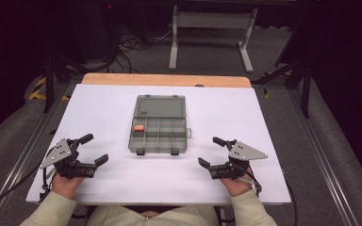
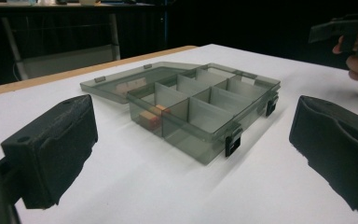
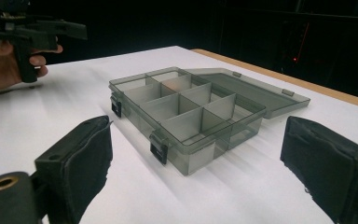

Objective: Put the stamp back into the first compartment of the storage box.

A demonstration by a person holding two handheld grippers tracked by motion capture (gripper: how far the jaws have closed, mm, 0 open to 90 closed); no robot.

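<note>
We see a grey translucent compartment box (image 1: 159,134) lying open at the centre of the white table top (image 1: 108,106), roughly midway between the left and right edges. Its lid (image 1: 160,106) is folded flat onto the table on the far side, so box and lid together form a long shape whose long axis runs near to far. The tray itself is wider left to right. Two black latches (image 1: 140,151) sit on the near wall, facing the person; the hinge edge faces away.

The tray is divided into small compartments in rows. A small orange block (image 1: 139,127) lies in the left compartment of the far row, next to the hinge side. In the left gripper view we see the same orange block (image 2: 149,117) through the tray wall.

The left gripper (image 1: 94,149) rests near the table's near-left corner, well apart from the box. Its jaws stand wide apart and hold nothing. The left hand (image 1: 66,181) grips it from behind.

The right gripper (image 1: 209,151) rests near the near-right corner, also well apart from the box. Its jaws stand wide apart and hold nothing. The right hand (image 1: 235,181) grips it.

Both grippers point toward the box from either side.
</note>
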